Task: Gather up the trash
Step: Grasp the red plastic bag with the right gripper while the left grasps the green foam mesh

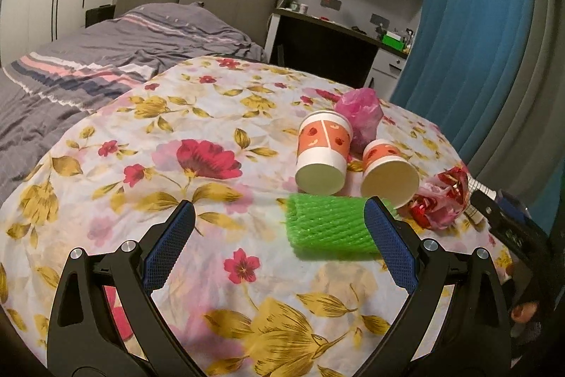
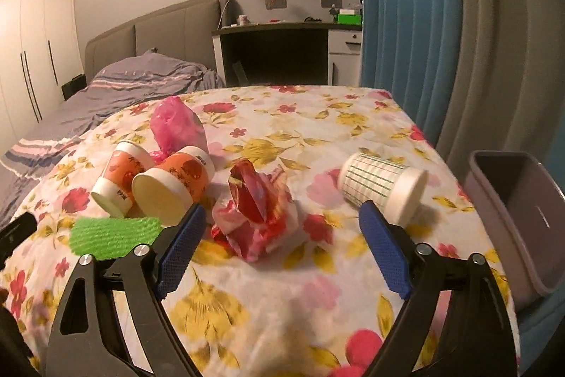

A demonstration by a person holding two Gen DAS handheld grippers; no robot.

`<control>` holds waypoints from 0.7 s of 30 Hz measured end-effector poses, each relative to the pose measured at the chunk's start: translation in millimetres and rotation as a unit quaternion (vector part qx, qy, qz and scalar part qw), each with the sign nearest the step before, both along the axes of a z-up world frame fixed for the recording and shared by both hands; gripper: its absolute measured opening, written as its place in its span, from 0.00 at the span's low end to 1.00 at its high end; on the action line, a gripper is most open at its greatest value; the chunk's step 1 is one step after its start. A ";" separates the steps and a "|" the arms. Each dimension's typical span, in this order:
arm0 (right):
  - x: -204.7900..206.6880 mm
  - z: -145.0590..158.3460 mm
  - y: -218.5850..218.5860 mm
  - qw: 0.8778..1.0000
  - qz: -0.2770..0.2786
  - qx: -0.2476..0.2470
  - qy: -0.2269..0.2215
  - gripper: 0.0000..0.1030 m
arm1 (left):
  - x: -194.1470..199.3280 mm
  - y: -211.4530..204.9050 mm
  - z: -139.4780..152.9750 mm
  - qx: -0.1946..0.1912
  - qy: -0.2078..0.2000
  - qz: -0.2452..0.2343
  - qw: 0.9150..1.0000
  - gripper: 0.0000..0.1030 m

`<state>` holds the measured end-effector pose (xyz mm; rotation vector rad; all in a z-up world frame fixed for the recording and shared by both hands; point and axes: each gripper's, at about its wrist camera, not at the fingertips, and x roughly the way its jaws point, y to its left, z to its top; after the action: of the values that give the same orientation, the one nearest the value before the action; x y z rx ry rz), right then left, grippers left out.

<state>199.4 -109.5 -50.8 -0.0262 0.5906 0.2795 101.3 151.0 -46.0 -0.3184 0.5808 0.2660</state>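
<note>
Collection has not visibly begun. The grey plastic bin (image 2: 512, 218), at right frame edge, shows an empty interior. On the floral-cloth tabletop (image 2: 282, 288) lie two orange paper cups (image 2: 169, 189), a green foam net sleeve (image 1: 328, 225), a crumpled red-pink wrapper (image 2: 257, 218), a pink plastic bag (image 2: 176, 126) and a white checked cup (image 2: 381, 189). Left gripper (image 1: 280, 244) and right gripper (image 2: 282, 246) fingers are spread, grasping nothing.

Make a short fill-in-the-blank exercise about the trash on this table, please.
1. The green foam net lies nearest the ___ gripper.
2. Both orange paper cups lie on their ___.
3. The grey bin stands at the table's ___ edge in the right wrist view.
4. The right gripper has its jaws ___.

Missing words: left; sides; right; open
</note>
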 end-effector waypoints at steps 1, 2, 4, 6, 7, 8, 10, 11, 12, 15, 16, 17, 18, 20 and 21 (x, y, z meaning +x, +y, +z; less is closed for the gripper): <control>4.0 -1.3 2.4 1.000 0.001 0.001 0.003 0.79 | 1.3 0.2 -0.9 -0.001 0.001 -0.002 1.000 0.92; 8.4 -3.2 4.4 1.000 0.003 0.002 0.007 0.78 | 2.1 0.9 -1.7 -0.002 0.002 -0.002 1.000 0.92; 15.1 -7.3 7.2 1.000 0.004 0.004 0.015 0.76 | 4.0 2.7 -3.6 -0.003 0.005 -0.001 1.000 0.92; 21.7 -12.3 8.0 1.000 0.003 0.008 0.026 0.73 | 5.7 4.8 -5.1 -0.005 0.007 -0.001 1.000 0.92; 23.8 -14.1 7.7 0.999 0.003 0.011 0.031 0.72 | 6.7 5.6 -6.1 -0.007 0.009 -0.001 1.000 0.92; 26.3 -16.1 7.4 0.999 0.003 0.015 0.036 0.71 | 7.7 6.2 -7.1 -0.009 0.009 -0.003 1.000 0.92; 30.0 -18.3 7.4 0.999 0.005 0.020 0.043 0.62 | 9.4 5.6 -8.4 -0.013 0.010 -0.006 1.000 0.92; 31.5 -20.0 7.4 0.999 0.007 0.022 0.048 0.61 | 11.8 4.0 -9.4 -0.013 0.012 -0.011 1.000 0.92; 32.6 -21.1 7.2 0.998 0.009 0.025 0.052 0.57 | 13.6 2.1 -10.1 -0.014 0.013 -0.016 1.000 0.92; 32.9 -23.3 9.3 0.998 0.019 0.027 0.060 0.41 | 20.6 -2.2 -13.5 -0.033 0.016 -0.038 0.999 0.92; 32.0 -22.6 10.8 0.998 0.021 0.024 0.056 0.36 | 24.0 -3.7 -15.8 -0.040 0.019 -0.045 0.998 0.92; 29.9 -21.7 11.5 0.998 0.023 0.020 0.052 0.33 | 27.1 -5.5 -18.3 -0.044 0.023 -0.050 0.998 0.92; 28.6 -20.9 11.8 0.998 0.025 0.018 0.048 0.31 | 29.9 -6.5 -20.7 -0.046 0.027 -0.053 0.997 0.92; 25.7 -19.2 10.1 0.998 0.027 0.019 0.045 0.30 | 34.6 -7.2 -26.0 -0.054 0.038 -0.059 0.996 0.88; 23.7 -18.0 8.3 0.999 0.027 0.020 0.042 0.29 | 36.3 -6.9 -27.7 -0.061 0.040 -0.063 0.995 0.86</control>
<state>223.1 -101.2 -68.7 0.0089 0.6682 0.3467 137.5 144.0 -73.7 -0.3881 0.6951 0.1232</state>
